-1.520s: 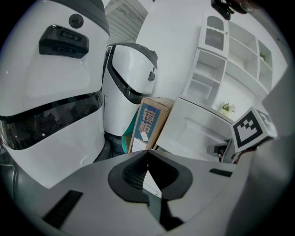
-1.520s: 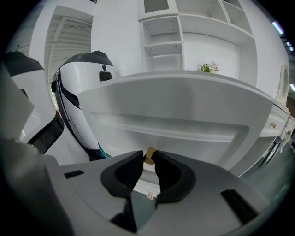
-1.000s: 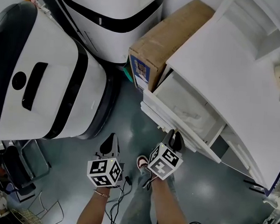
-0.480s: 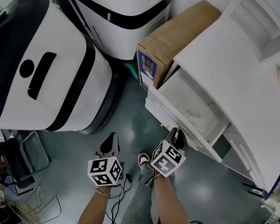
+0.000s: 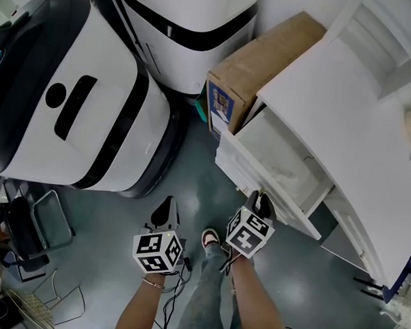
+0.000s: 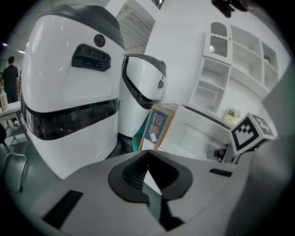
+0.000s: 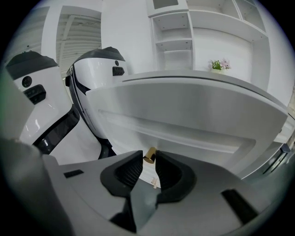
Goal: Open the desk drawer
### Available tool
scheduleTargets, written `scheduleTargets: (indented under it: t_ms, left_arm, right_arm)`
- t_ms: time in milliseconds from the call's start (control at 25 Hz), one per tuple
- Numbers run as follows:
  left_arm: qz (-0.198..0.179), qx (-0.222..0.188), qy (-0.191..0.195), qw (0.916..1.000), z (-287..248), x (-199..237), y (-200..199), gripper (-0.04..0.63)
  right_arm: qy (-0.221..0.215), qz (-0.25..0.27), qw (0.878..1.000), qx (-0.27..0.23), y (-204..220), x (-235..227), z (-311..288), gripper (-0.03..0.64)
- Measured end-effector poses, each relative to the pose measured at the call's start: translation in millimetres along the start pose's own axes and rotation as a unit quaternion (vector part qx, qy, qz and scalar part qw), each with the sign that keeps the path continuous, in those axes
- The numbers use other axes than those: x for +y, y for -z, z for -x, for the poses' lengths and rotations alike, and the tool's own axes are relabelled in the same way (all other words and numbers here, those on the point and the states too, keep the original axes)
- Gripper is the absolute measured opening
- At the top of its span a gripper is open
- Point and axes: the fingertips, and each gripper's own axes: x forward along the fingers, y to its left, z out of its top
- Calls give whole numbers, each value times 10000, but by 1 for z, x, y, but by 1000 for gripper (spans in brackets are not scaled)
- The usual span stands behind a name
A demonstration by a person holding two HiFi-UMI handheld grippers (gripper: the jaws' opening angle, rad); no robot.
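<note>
Task state: the drawer stands pulled well out from under the table, its inside open to view from above; judged from this, the opening is done or all but done.
What is left: at most a little more pull, then letting go of the gold knob on the drawer front.
Right tool: the right tool sits at the drawer's front panel. Its jaws have just been opening and stand narrowly apart, with the knob between their tips and the pads not clearly pressing on it.
Left tool: the left tool hangs over the floor, well apart from the drawer on its front side. Its jaws meet at the tips and nothing is between them.
Drawer contents: white and nearly bare inside. A faint pale wrinkle lies on the drawer floor; what it is cannot be told.
Cardboard box: the cardboard box stands closed, just beside the drawer's far end, so its contents are hidden.
Other drawers: lower fronts under the open drawer look shut.
</note>
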Motion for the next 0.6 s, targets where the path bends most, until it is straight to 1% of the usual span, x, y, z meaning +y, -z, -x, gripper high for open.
scheduleTargets:
  t_ms: [120, 280, 480, 560, 600]
  left_arm:
    - [40, -53, -68, 10000, 10, 0, -5, 17]
    - [-2, -164, -192, 9997, 29, -3, -18, 17]
    - [-24, -340, -283, 9990, 58, -18, -43, 17]
    - [-64, -442, -194, 9988, 69, -32, -57, 17]
    - [-141, -496, -118, 9986, 75, -41, -65, 17]
  right_arm:
    - [-122, 98, 9999, 40, -1, 2, 10, 80]
    - [-506, 458, 9977, -29, -11, 7, 39, 80]
    - [-1098, 822, 9902, -245, -45, 3, 89, 83]
    - [-1368, 982, 9851, -339, -63, -3, 110, 83]
    - [-1500, 1050, 9822, -408, -73, -5, 121, 83]
